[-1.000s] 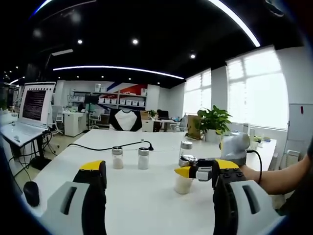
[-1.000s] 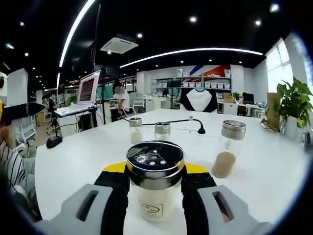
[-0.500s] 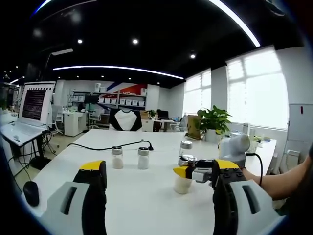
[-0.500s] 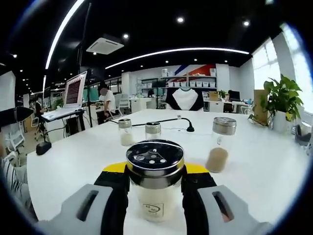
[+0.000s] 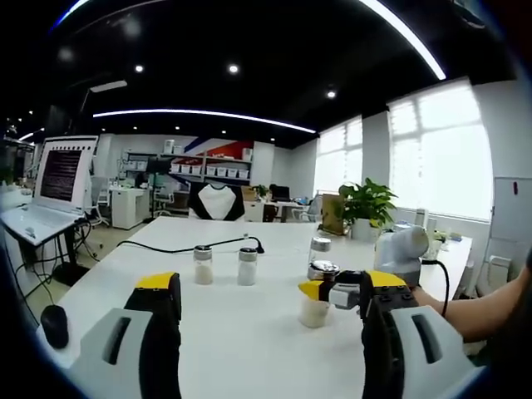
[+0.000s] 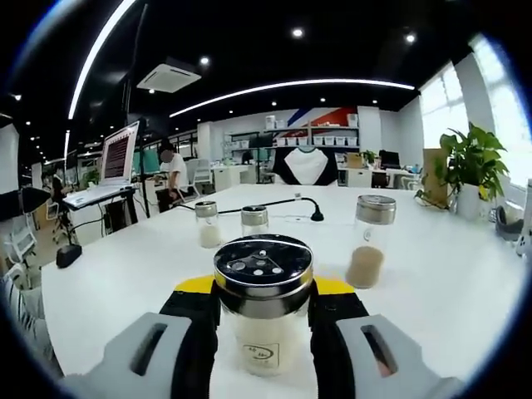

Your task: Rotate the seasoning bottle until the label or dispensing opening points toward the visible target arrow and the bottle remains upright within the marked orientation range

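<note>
Right gripper view: the right gripper [image 6: 263,320] clamps the seasoning bottle [image 6: 263,303] upright on the white table [image 6: 125,266].
Left gripper [image 5: 262,312] hangs wide open, holding nothing.

four seasoning bottles [image 6: 263,303], one laptop [image 6: 119,160], one potted plant [image 6: 470,169], two tongs [image 6: 263,312]

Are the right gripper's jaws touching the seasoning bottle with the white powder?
Touching: the right gripper view shows the right gripper with both jaws pressed against the seasoning bottle.
</note>
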`<state>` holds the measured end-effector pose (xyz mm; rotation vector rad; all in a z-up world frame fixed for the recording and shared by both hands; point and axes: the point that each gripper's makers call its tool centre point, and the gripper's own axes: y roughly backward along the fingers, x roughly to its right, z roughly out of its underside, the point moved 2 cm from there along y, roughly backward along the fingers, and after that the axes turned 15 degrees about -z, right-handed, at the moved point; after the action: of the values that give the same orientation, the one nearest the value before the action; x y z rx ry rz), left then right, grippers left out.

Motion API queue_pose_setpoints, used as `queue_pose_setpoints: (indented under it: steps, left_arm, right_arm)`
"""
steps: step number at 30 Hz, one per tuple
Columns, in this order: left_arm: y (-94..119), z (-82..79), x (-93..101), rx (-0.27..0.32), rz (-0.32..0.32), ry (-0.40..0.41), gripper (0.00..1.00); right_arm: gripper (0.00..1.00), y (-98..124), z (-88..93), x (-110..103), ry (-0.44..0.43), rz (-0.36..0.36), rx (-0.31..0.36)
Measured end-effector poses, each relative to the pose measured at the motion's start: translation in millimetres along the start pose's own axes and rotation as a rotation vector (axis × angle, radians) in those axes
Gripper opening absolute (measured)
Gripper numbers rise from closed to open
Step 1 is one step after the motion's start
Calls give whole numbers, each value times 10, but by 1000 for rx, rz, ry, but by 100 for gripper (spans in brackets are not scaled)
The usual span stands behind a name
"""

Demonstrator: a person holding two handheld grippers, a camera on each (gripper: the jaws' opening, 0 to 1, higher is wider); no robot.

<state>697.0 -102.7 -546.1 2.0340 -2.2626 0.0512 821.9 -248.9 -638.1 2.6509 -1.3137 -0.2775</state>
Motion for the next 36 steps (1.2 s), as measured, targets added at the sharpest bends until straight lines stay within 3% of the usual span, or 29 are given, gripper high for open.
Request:
queue_pose_setpoints:
  steps: [2,3,7,10,12,13,17,20,25,27,30,33,36]
  left_arm:
    - [0,-1,3,0,1,0,94]
    - [0,2,3,0,0,0,94]
    - [-9,34,0,-9,-1,3,94]
    - [-12,44,11,-12,2,5,94]
    - [-13,44,20,-11,5,5,94]
    - [-13,45,21,-11,6,5,94]
    - [-16,47,14,-11,5,7,94]
    - [-19,48,9,-10,5,8,93]
    - [-14,46,16,-9,7,11,93]
    - [-14,47,18,-8,6,10,93]
    - [-16,43,27,-8,9,12,93]
    - [-7,21,38,-2,12,7,93]
    - [0,6,26,1,10,5,93]
  right_arm:
    - [49,6,21,12,-4,-1,-15]
    - [51,21,52,4,9,-9,-55]
    - [53,47,-7,-31,47,-41,-48]
    - [56,69,-6,-26,21,-72,-62]
    - [57,124,-50,30,77,-58,-80]
    - [57,138,-108,39,106,-75,-60]
    - [61,185,-151,27,31,-180,-61]
    - [60,205,-209,-48,55,-327,-51]
    - [61,230,-175,-35,155,-421,-94]
    - [60,217,-171,-25,96,-451,-68]
    - [60,175,-65,-3,155,-493,-138]
    - [60,151,-56,-49,75,-562,-119]
    - [59,132,-53,-30,61,-586,-121]
